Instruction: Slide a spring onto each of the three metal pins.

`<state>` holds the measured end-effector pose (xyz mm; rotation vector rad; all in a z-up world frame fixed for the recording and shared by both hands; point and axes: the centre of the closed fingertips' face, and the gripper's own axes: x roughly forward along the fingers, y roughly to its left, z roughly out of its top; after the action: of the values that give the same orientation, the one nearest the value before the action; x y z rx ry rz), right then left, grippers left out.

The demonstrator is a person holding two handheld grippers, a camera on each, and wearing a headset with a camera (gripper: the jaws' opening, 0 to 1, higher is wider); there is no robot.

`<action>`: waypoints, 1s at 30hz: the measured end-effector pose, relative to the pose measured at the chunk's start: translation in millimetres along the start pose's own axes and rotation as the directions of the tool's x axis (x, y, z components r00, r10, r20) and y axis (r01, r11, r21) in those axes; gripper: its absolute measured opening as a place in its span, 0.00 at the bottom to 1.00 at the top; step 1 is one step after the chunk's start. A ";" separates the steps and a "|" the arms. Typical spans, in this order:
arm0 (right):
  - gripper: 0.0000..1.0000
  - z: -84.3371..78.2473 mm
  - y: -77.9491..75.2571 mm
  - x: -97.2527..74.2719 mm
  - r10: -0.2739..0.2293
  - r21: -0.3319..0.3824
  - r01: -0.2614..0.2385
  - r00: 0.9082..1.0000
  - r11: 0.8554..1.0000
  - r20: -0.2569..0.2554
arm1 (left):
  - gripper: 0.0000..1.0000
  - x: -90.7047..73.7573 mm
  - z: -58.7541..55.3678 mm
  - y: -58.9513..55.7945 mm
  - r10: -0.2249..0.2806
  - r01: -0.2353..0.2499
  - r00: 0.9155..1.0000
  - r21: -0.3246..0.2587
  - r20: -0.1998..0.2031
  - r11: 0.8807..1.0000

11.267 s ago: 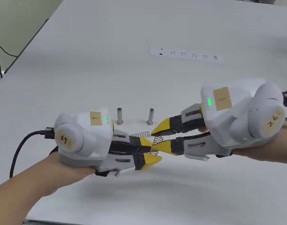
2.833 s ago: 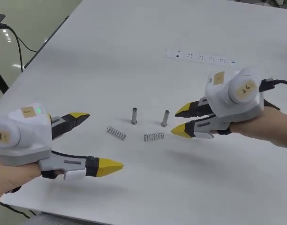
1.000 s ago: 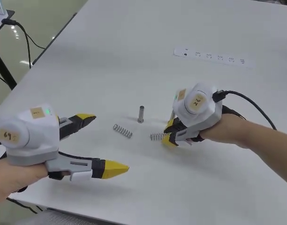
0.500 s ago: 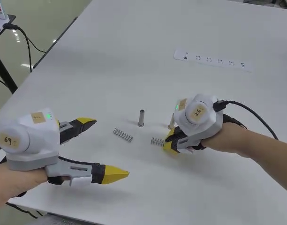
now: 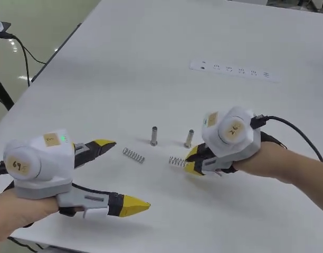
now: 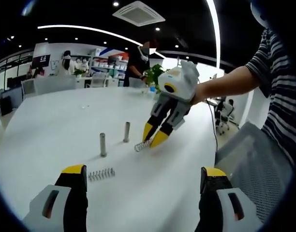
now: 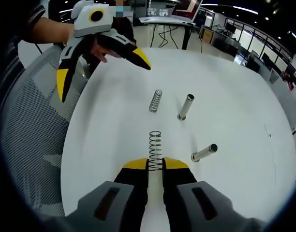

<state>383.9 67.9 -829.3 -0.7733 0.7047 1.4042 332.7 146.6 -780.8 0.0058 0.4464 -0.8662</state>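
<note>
On the table, middle of the working area, the following are listed.

1. First pin: short metal cylinder, upright, bare. Standing on end, it offers a free top for a spring to drop over.
2. Second pin: same kind, upright, bare, just beside the right gripper.
3. Held spring: small wire coil, caught by its near end. The rest juts straight forward, low over the table. Whether its far end touches the surface cannot be told. Holding it by one end leaves the other end open, presumably so that it can go over a pin top.
4. Loose spring: lies flat, near the first pin, between it and the left gripper. It is untouched and, by judgement, waits its turn.
5. Right gripper: fingers pinched almost together on the held spring, angled down toward the table. The likely step in hand is a pick-up, with the second pin the nearest target.
6. Left gripper: fingers spread wide, nothing between them. It hovers well apart from the pins, seemingly kept out of the way.
7. Power strip: white, far side of the table, no part in the work.

Progress, as judged: no pin carries a spring.
</note>
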 end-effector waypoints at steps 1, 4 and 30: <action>0.08 0.3 -0.3 -1.6 -0.003 -0.001 0.003 1.000 1.000 0.001 | 0.94 1.8 -1.1 -2.9 -0.013 0.013 1.000 0.012 -0.010 1.000; 0.08 1.2 0.8 -8.0 -0.009 -0.004 0.009 1.000 1.000 0.006 | 0.94 4.9 -1.0 -6.2 -0.028 0.028 0.999 0.019 -0.016 0.999; 0.08 -6.7 34.6 -40.1 -0.018 -0.086 0.019 1.000 0.996 0.012 | 0.72 46.3 16.2 -32.4 -0.170 0.171 0.985 0.085 -0.026 0.982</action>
<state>347.4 39.7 -802.4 -0.8366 0.6296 1.4288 341.0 88.5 -778.1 0.0566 0.4308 -1.0545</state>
